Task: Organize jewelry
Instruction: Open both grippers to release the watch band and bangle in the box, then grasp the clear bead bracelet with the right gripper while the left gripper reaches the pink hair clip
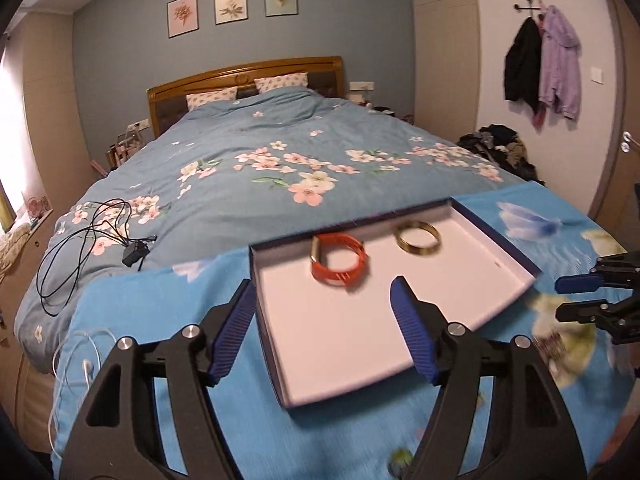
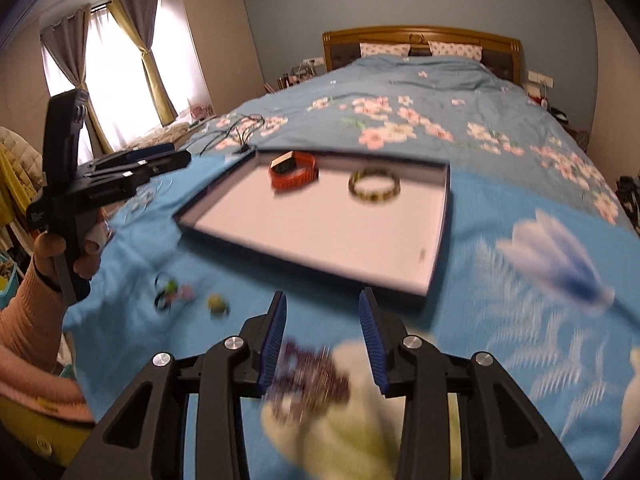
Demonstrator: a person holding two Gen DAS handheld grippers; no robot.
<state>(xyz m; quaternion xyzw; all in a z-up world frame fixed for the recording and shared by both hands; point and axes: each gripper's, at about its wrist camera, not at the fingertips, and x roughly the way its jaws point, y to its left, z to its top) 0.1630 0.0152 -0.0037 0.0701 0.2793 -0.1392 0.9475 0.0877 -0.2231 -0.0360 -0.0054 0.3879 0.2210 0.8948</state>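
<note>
Jewelry spread ahead of both tongs, on a bright blue printed cloth (image 1: 360, 432) over the foot of the bed (image 1: 248, 148). Left tongs (image 1: 324, 300) apart, nothing between the blue pads, hovering over the near left corner of a shallow white-lined box (image 1: 340, 344). Right tongs (image 2: 322, 320) also apart, narrower, empty, with a blurred dark purple beaded piece (image 2: 316, 372) lying just below and between the fingers on the cloth; contact not discernible. Further ahead of both, inside the box toward its far edge: an orange band (image 1: 339, 262) on the left and a gold bangle (image 1: 418, 238) to its right, near each other but apart. Left of the right tongs, on the cloth outside the box, a small dark-and-green tangle (image 2: 168, 296) and a little yellow-green piece (image 2: 217, 304), both too blurred to identify. Beyond the left tongs to the far left, black cables (image 1: 88, 248) on the floral duvet. Hand (image 2: 60, 256) in a pink sleeve gripping the left handle, seen from the right wrist view.
</note>
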